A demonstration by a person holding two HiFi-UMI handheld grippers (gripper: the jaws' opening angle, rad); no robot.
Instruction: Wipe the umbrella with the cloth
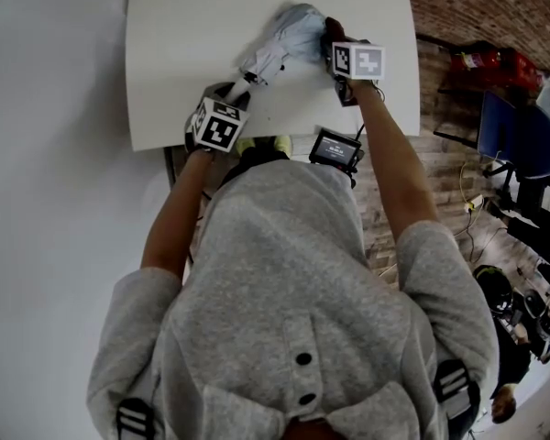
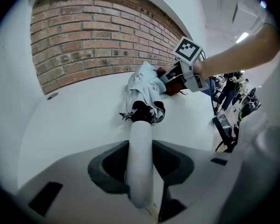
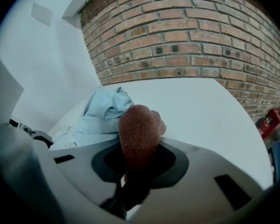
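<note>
A folded pale blue umbrella (image 1: 284, 44) lies on the white table (image 1: 183, 62). Its white handle (image 2: 140, 157) runs between the jaws of my left gripper (image 2: 141, 171), which is shut on it. The crumpled canopy (image 2: 142, 85) lies beyond the handle. My right gripper (image 3: 140, 160) is shut on a reddish-brown cloth (image 3: 137, 134), whose bunched end sticks out over the jaws. The cloth rests at the right side of the canopy (image 3: 100, 113). From above, the right gripper (image 1: 348, 58) sits at the umbrella's far end and the left gripper (image 1: 222, 117) at the handle end.
A brick wall (image 3: 186, 41) stands behind the table. A small black device (image 1: 335, 148) hangs at the table's near edge. Chairs and cables (image 1: 518, 154) stand on the floor at the right. A small round fitting (image 2: 52, 96) sits in the tabletop at the left.
</note>
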